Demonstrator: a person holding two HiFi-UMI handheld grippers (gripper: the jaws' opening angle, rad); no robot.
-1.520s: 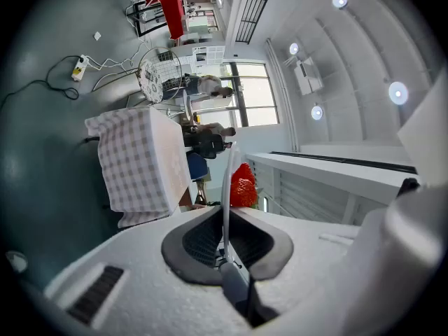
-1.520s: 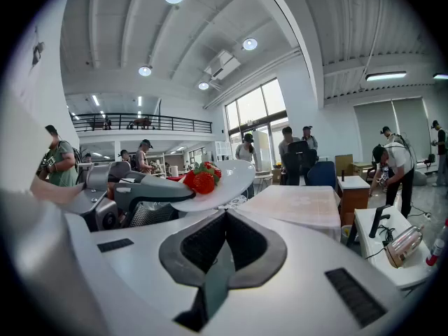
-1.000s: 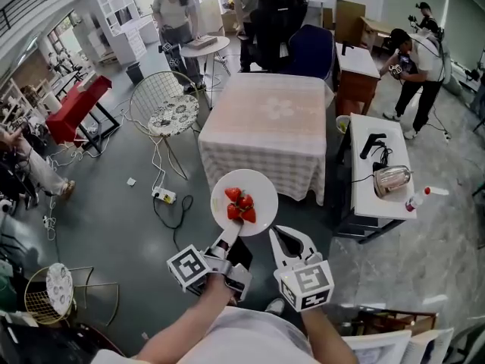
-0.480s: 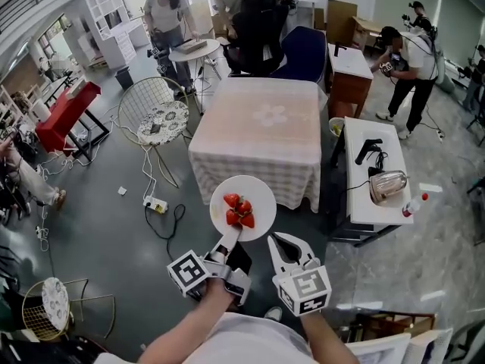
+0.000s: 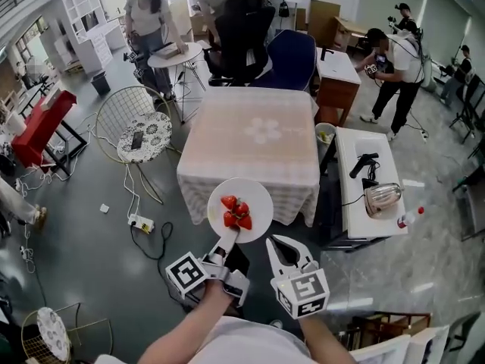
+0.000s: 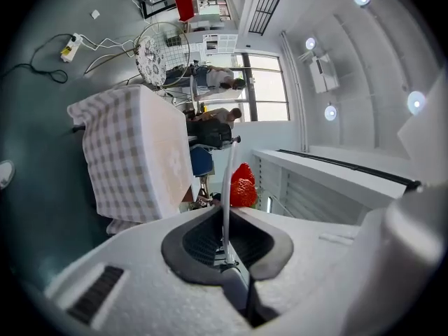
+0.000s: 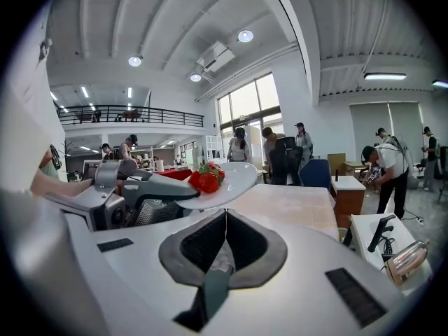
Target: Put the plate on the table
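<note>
A white plate (image 5: 253, 196) with a few red strawberries (image 5: 236, 212) is held level in the air just short of the near edge of the table (image 5: 254, 131), which wears a pale checked cloth. My left gripper (image 5: 229, 241) is shut on the plate's near rim. In the left gripper view the plate (image 6: 228, 173) shows edge-on between the jaws, strawberries (image 6: 243, 185) beyond it. My right gripper (image 5: 279, 243) hangs beside it on the right, shut and empty. From the right gripper view the plate (image 7: 238, 177) sits ahead to the left, over the table (image 7: 294, 205).
A wire chair (image 5: 140, 131) stands left of the table. On the right is a white side table (image 5: 356, 218) with a toaster (image 5: 379, 198) and a bottle (image 5: 405, 218). A power strip (image 5: 140, 223) and cables lie on the floor. People and office chairs (image 5: 242, 29) are at the back.
Both grippers and the plate have travelled forward toward the checked table, which now lies closer below the plate. The grip on the plate is unchanged.
</note>
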